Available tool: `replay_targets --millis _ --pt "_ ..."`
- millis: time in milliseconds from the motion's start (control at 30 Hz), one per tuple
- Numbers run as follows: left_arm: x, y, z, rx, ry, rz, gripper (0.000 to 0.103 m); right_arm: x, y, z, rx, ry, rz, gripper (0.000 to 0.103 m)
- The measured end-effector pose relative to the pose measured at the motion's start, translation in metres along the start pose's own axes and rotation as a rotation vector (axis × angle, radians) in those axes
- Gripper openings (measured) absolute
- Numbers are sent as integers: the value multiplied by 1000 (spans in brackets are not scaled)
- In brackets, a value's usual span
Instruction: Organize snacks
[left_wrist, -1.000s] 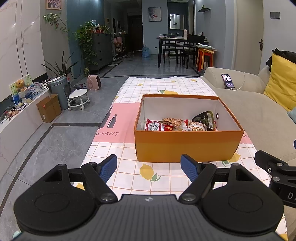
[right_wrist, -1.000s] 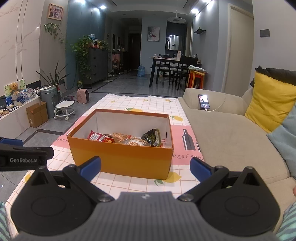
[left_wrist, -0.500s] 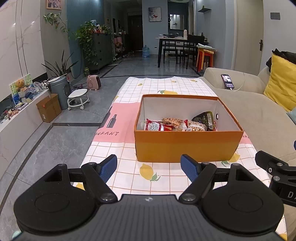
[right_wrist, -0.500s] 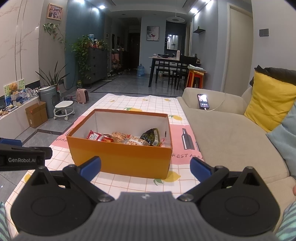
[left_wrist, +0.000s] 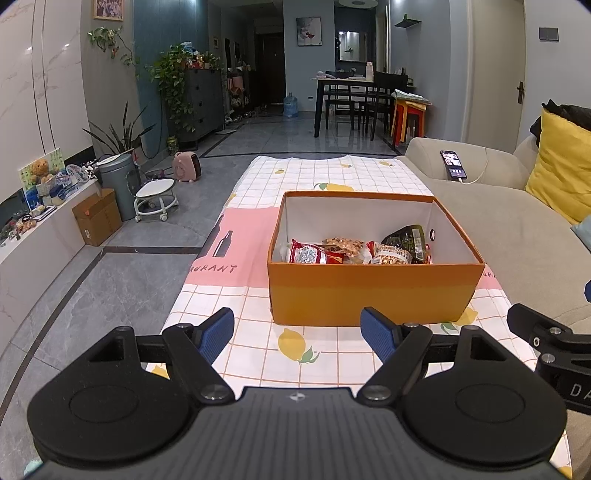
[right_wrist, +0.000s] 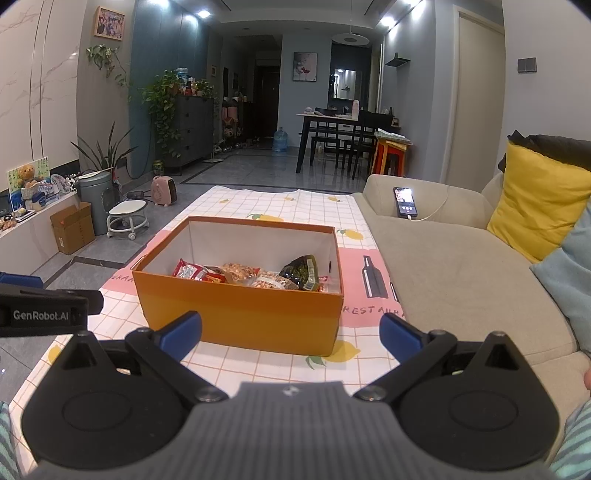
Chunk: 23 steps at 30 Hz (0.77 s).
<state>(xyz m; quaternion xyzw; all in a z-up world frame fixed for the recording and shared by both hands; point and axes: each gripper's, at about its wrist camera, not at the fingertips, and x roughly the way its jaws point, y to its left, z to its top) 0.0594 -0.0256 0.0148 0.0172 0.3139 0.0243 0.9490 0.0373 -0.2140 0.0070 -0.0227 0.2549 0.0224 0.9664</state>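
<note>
Left wrist view shows crinkly plastic snack packets (left_wrist: 354, 251) inside the open orange cardboard box (left_wrist: 373, 291); light, slippery, probably crushable, best pinched at sealed edges. Left gripper (left_wrist: 297, 328) and right gripper (right_wrist: 290, 332) gape empty.

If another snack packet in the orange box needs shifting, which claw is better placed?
Neither clearly. Left claw and right claw are both open, empty, short of the orange box. Left slightly favours the red packet, right the dark green packet.
</note>
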Motion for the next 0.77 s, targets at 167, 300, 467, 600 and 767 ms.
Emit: replay_targets --millis 167,300,467,600,767 --pt "1 -2 1 -11 12 -17 90 0 0 -1 0 1 0 99" --pt "2 -2 1 -14 18 -7 90 0 0 -1 0 2 0 99" --pt "3 -3 1 -16 20 -2 90 1 0 -1 0 3 0 99" --pt "4 -3 0 -16 26 -2 90 2 0 -2 1 6 -1 99" --pt "4 0 0 -21 21 -8 90 4 -1 -4 1 11 -2 99"
